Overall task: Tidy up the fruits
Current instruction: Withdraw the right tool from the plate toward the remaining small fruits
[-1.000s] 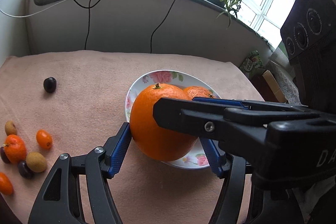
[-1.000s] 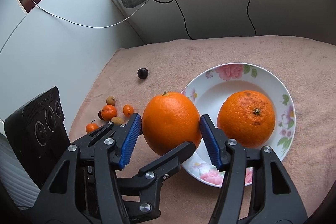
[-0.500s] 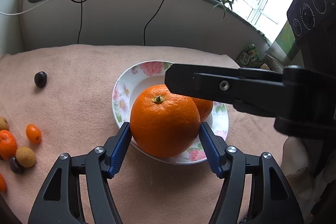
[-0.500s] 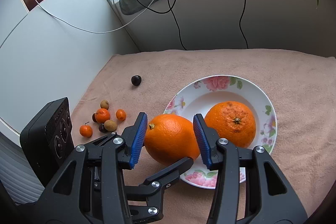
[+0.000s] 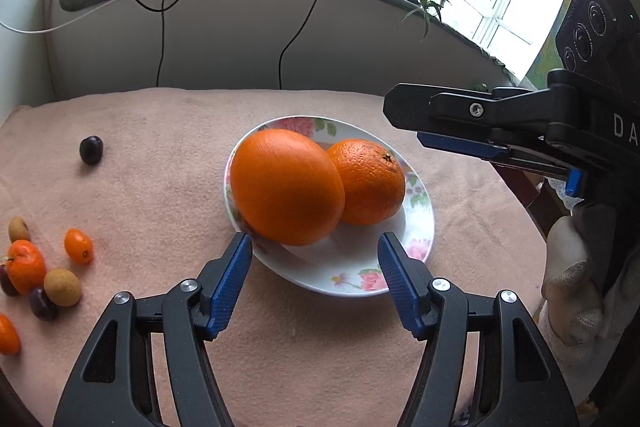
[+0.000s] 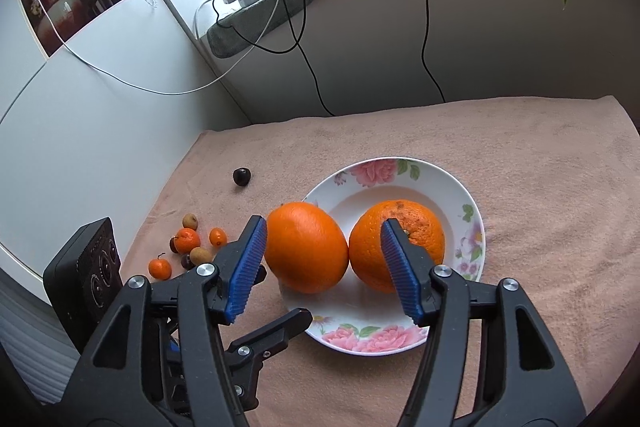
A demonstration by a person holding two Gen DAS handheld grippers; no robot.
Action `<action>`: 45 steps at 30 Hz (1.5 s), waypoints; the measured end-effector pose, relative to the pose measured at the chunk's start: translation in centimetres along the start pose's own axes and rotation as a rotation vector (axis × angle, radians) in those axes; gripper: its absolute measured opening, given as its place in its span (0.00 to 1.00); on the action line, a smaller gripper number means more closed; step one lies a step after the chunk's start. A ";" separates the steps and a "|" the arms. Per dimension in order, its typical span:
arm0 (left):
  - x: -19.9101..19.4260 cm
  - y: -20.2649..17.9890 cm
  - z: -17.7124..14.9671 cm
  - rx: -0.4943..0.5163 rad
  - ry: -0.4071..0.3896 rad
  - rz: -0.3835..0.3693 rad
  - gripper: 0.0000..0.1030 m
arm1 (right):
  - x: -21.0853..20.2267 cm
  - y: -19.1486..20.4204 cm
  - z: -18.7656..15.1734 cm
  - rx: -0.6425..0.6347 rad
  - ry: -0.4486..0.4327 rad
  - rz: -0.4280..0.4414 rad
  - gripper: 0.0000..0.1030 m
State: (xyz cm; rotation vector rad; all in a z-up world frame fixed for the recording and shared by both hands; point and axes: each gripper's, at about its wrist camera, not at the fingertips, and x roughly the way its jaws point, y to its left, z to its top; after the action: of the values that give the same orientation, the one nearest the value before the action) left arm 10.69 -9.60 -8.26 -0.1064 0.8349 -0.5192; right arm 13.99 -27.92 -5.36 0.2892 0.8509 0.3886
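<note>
A big smooth orange (image 5: 286, 187) (image 6: 306, 247) lies on the left rim of a flowered white plate (image 5: 420, 239) (image 6: 472, 227), touching a rougher orange (image 5: 368, 183) (image 6: 416, 227) in the plate. My left gripper (image 5: 314, 255) is open just short of the big orange, its blue pads clear of the fruit. My right gripper (image 6: 324, 239) straddles the big orange with its jaws opening, and gaps show at both pads. In the left wrist view the right gripper (image 5: 404, 125) hangs above the plate's right side.
Small fruits lie loose on the pink cloth to the left: a dark plum (image 5: 91, 149) (image 6: 241, 176), a kumquat (image 5: 79, 245), a mandarin (image 5: 25, 267) and a longan (image 5: 62, 287). A gloved hand (image 5: 572, 287) holds the right gripper. A wall with hanging cables stands behind.
The big orange left the left gripper's pads and now rests on the plate's rim. The right gripper narrowed around it, then widened and drew back to the right.
</note>
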 end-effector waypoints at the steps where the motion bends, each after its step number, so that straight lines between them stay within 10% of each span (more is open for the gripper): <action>1: -0.1 0.1 -0.1 -0.003 -0.001 0.000 0.63 | -0.1 0.0 0.0 0.001 -0.003 -0.001 0.60; 33: -5.3 0.2 -1.3 0.033 -0.098 0.141 0.68 | -2.3 0.0 -3.4 0.015 -0.109 0.006 0.85; 45: -8.1 4.3 -2.9 -0.054 -0.108 0.266 0.72 | -1.1 3.6 -4.0 -0.186 -0.068 -0.080 0.93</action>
State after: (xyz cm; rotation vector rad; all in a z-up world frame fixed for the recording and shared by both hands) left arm 5.80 -1.66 -5.95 -0.0714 0.7442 -0.2389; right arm 9.45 -24.79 -5.69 0.0947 0.7514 0.3780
